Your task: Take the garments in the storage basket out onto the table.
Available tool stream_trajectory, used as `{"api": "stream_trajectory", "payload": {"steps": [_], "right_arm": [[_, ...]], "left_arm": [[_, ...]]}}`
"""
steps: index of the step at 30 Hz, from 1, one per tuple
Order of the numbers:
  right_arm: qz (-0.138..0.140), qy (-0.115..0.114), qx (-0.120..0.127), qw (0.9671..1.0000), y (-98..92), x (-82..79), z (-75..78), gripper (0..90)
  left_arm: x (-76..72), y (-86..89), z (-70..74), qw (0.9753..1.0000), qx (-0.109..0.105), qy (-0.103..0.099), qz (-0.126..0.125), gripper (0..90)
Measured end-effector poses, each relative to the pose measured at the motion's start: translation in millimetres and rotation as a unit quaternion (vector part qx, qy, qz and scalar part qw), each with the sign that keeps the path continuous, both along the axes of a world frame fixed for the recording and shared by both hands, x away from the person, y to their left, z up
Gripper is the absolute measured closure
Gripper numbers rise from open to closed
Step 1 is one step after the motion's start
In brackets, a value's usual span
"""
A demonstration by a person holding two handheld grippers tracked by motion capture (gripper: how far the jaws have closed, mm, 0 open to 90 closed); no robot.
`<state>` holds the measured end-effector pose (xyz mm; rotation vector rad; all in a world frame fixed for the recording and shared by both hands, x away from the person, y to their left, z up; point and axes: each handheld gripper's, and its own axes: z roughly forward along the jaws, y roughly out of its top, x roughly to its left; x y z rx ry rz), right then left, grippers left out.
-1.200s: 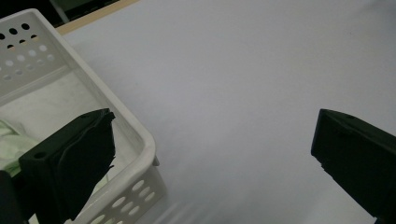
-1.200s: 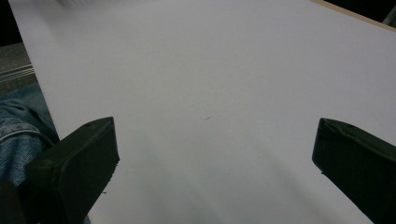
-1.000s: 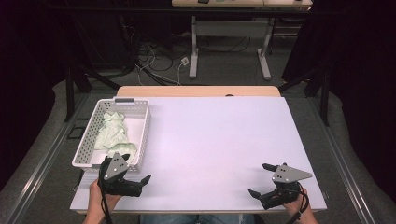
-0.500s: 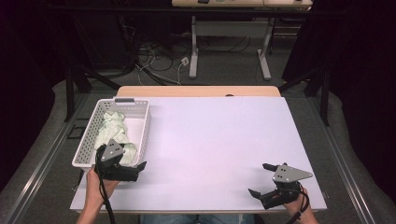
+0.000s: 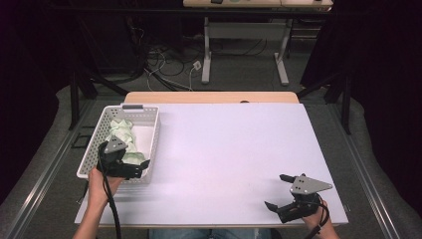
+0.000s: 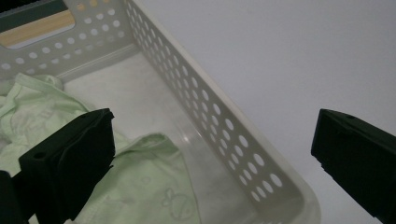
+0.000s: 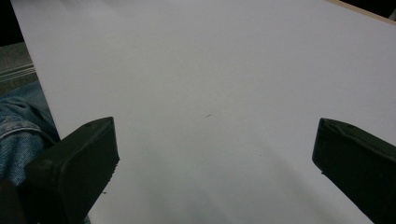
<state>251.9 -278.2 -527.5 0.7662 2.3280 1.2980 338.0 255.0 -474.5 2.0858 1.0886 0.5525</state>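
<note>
So the left gripper (image 5: pixel 130 168) was hanging over the near end of the white basket (image 5: pixel 92 149), at about 9 o'clock on the table (image 5: pixel 229 149), with its jaws spread wide and nothing between them. In the left gripper view one jaw sat over the inside of the basket and the other out past the basket's long perforated wall (image 6: pixel 219 126), over bare table, so the gripper was basically straddling that wall. Couldn't tell if either jaw was actually touching the basket or the cloth.

The pale green cloth (image 5: pixel 124 137) was the only thing in the basket. It was bunched up along the side away from the table's middle, running from the far end toward the near end. Up close it looked like soft fabric with a faint printed pattern (image 6: pixel 154 186), and the jaw on the inside was right above a fold of it. The rest of the basket floor (image 6: pixel 140 107), on the side toward the table's middle, was bare white plastic.

The right gripper (image 5: pixel 277 195) was way over at about 5 o'clock, near the table's front edge, well apart from the basket. Its jaws were spread wide too, holding nothing, just plain white tabletop (image 7: pixel 210 93) ahead of them. A bit of blue denim (image 7: pixel 16 135) showed off the table edge in the right gripper view.
</note>
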Motion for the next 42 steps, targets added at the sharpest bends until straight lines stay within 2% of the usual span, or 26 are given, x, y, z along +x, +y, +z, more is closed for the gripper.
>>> {"api": "stream_trajectory", "payload": {"steps": [7,10,16,19,23,31,32,37,42], "right_arm": [[-0.002,-0.002,0.000,1.0000,0.0,-0.3,-0.3,0.0],[-0.001,0.002,-0.003,1.0000,-0.3,-0.2,-0.6,0.0],[-0.001,0.004,-0.002,1.0000,0.0,0.4,-1.3,0.1],[-0.002,-0.002,-0.001,1.0000,0.2,0.3,-1.0,0.1],[-0.001,0.005,-0.003,1.0000,0.2,0.3,-1.5,0.1],[0.000,0.003,-0.004,1.0000,0.0,0.9,-1.5,0.1],[-0.001,0.005,-0.007,1.0000,-0.4,1.1,-1.7,0.1],[-0.001,0.005,-0.005,1.0000,-0.2,1.0,-1.5,0.1],[-0.002,0.006,-0.007,1.0000,-0.6,0.9,-1.3,0.1]], "left_arm": [[12.8,3.9,-0.2,0.9997,0.021,0.009,0.010,0.0],[19.2,6.5,-2.1,0.9996,0.016,0.012,0.018,0.0],[31.5,12.8,-3.1,0.9990,0.025,0.025,0.026,0.0],[36.7,15.2,-4.9,0.9987,0.028,0.026,0.033,0.0],[43.9,19.5,-5.8,0.9984,0.029,0.032,0.037,0.0],[58.5,25.1,-10.6,0.9971,0.042,0.048,0.042,0.0],[60.4,25.8,-11.4,0.9971,0.039,0.050,0.043,0.0],[68.3,28.9,-13.2,0.9959,0.046,0.061,0.048,0.0],[77.3,31.3,-17.3,0.9926,0.071,0.069,0.070,0.0]]}}
